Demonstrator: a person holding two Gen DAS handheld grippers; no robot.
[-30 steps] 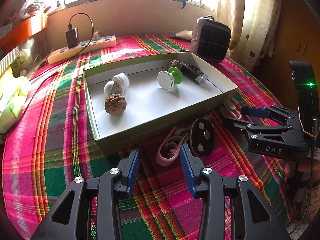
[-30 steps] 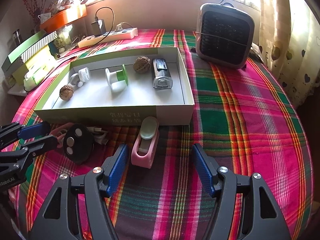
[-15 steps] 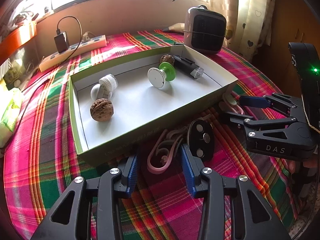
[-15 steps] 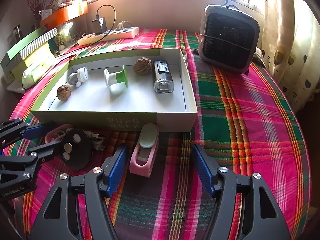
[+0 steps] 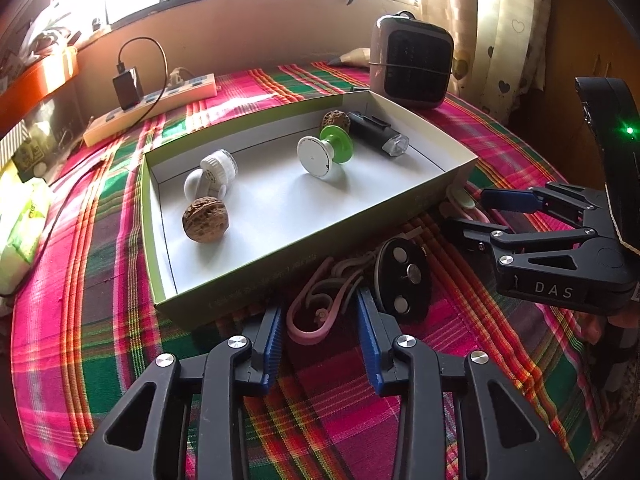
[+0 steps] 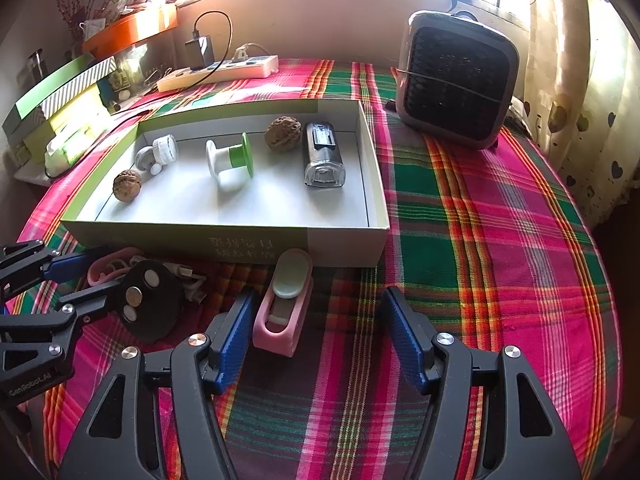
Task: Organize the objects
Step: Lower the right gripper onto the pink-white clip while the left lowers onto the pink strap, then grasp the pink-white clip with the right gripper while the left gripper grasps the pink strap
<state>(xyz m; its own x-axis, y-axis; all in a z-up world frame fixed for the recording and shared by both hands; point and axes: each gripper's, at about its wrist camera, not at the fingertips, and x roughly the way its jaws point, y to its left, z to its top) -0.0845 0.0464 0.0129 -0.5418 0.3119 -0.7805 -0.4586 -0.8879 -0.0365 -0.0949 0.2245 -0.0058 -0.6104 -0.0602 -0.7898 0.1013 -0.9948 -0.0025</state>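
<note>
A pink strap loop [image 5: 314, 322] lies on the plaid cloth between the fingers of my left gripper [image 5: 319, 314]. Its jaws are closing and the pads stand just clear of the strap. A black disc with three metal studs [image 5: 404, 276] leans beside its right finger. In the right wrist view a pink holder with a pale green cap [image 6: 285, 304] lies between the closing jaws of my right gripper [image 6: 318, 306], near the left pad, untouched. The green-and-white box [image 6: 344, 240] holds two walnuts, a white cap, a green spool and a black lamp [image 6: 322, 152].
A grey heater [image 6: 456, 80] stands at the back right. A power strip with a charger [image 6: 218, 68] lies along the back wall. Boxes and a tissue pack [image 6: 68, 148] crowd the left edge. Curtains hang at the right, beyond the cloth's edge.
My left gripper has edged forward, so the pink strap lies deeper between its fingers and the black disc is nearer. The right gripper has barely shifted.
</note>
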